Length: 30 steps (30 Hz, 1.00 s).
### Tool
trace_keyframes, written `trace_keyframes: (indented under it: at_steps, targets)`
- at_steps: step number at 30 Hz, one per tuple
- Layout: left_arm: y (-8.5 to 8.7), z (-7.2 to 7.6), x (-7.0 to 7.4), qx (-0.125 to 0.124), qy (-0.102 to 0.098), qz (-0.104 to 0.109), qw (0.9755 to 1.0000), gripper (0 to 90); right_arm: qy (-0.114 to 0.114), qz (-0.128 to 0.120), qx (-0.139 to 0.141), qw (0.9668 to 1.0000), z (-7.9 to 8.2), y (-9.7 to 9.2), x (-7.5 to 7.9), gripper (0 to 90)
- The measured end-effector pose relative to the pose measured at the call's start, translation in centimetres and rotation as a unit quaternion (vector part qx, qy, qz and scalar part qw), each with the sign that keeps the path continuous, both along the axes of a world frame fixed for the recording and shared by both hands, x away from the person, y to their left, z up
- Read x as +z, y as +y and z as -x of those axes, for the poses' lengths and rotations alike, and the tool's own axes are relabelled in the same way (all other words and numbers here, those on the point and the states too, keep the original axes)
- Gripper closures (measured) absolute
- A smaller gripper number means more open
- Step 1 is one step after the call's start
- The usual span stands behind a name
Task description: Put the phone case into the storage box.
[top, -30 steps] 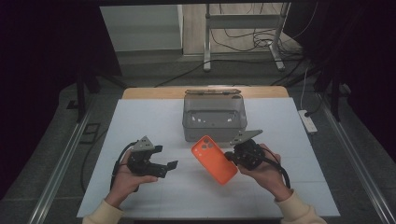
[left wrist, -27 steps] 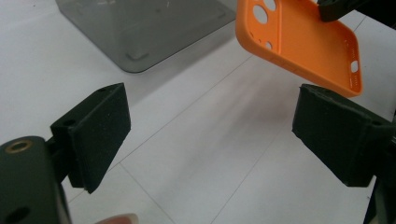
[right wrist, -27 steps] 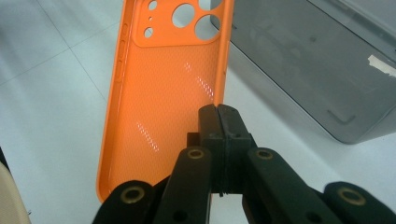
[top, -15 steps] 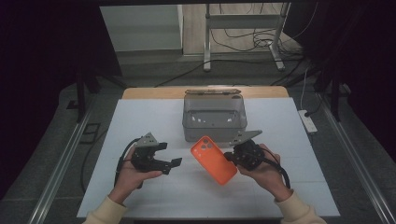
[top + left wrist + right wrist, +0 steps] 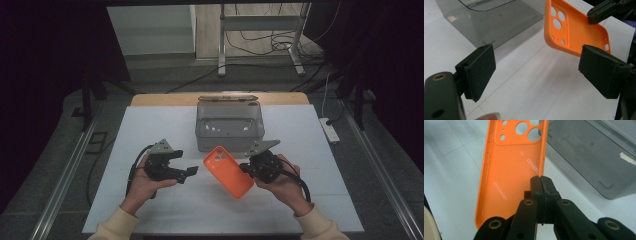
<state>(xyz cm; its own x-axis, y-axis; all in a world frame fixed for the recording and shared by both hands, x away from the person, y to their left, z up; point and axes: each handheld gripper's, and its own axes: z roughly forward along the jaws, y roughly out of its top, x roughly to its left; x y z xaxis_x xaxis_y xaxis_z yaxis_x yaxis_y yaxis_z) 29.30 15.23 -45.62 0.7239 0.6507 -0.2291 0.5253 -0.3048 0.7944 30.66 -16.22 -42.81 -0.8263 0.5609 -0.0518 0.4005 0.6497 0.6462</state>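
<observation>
- White flat surface (image 5: 150,130): its near and left areas lie bare around both hands; the wooden far edge sits just behind the grey box.
- Grey translucent plastic box (image 5: 229,125): stands at centre far on the surface, open-topped, with smooth walls and rounded corners. It is close behind the case but apart from it.
- Orange soft-looking phone case (image 5: 227,171): located at centre near, between the two hands, held off the surface and tilted, its camera-hole end toward the box. Inner face is finely textured; round lens cut-outs pierce one end.
- Right tongs (image 5: 541,185): clenched on the right long rim of the case, pads pressed together over the edge. In the high view the right hand (image 5: 280,180) wraps the tool from the near right, forearm angled in from the bottom.
- Left tongs (image 5: 536,67): released, jaws spread wide with nothing between them, aimed rightward at the case. Their pads (image 5: 480,70) are black, foam-like and matte, blocky in shape.
- Left hand (image 5: 142,182): grips its tool at left near, well clear of the box; bare surface lies between it and the case.
</observation>
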Motion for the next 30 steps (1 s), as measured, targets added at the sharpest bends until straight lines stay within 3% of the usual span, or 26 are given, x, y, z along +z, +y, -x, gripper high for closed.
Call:
trace_keyframes:
  at_steps: [30]
  targets:
    - [-2.0, -1.5, 0.4, -0.018, 0.004, 0.007, 0.9998, 15.2, -0.001, 0.004, 0.009, 1.0, 0.2, 0.3, -0.1, 89.9]
